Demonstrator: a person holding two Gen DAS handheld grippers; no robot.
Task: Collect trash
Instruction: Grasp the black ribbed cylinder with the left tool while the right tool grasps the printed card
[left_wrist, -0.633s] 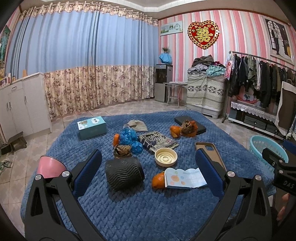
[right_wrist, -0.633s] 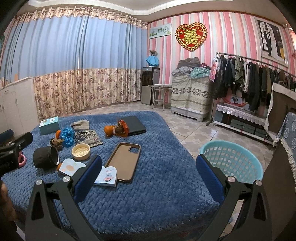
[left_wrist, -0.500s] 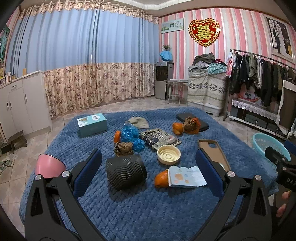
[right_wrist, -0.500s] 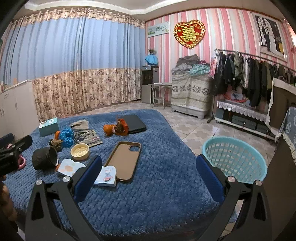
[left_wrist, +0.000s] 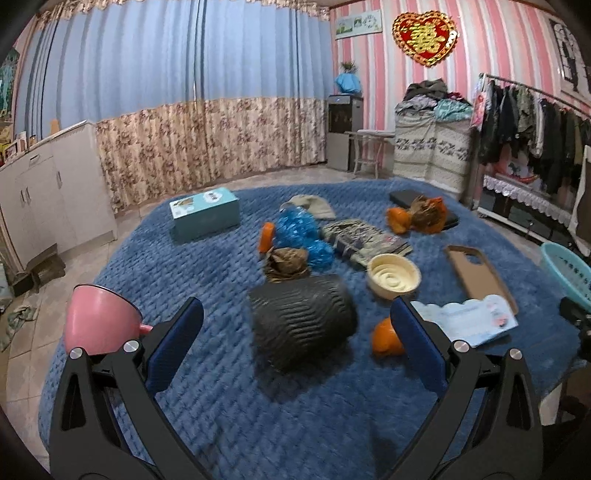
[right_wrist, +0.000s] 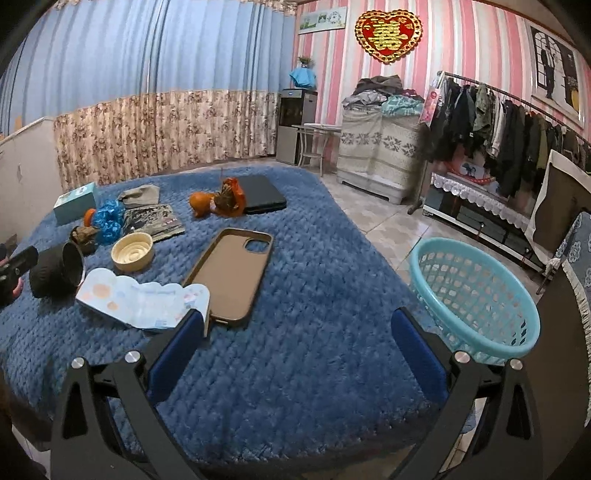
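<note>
Trash lies on a blue blanket (left_wrist: 229, 398): an orange peel (left_wrist: 384, 338), a white paper wrapper (left_wrist: 469, 319), a brown crumpled scrap (left_wrist: 288, 264), blue crumpled plastic (left_wrist: 299, 230) and a printed wrapper (left_wrist: 364, 238). My left gripper (left_wrist: 295, 345) is open just above the blanket, with a black ribbed cup (left_wrist: 299, 326) lying on its side between and beyond its fingers. My right gripper (right_wrist: 297, 349) is open over the blanket's near edge. The paper wrapper (right_wrist: 142, 299) sits by its left finger. A turquoise basket (right_wrist: 476, 299) stands on the floor to its right.
A brown phone case (right_wrist: 231, 275), a cream bowl (right_wrist: 132, 251), a teal box (left_wrist: 203, 212), a pink cup (left_wrist: 98, 319) and a dark laptop (right_wrist: 264, 197) with orange peels (right_wrist: 221, 201) also lie on the blanket. A clothes rack (right_wrist: 498, 122) lines the right wall.
Both grippers have moved forward and lower toward the blanket, so the black cup and the paper wrapper appear closer. Their jaws stay open and nothing was picked up.
</note>
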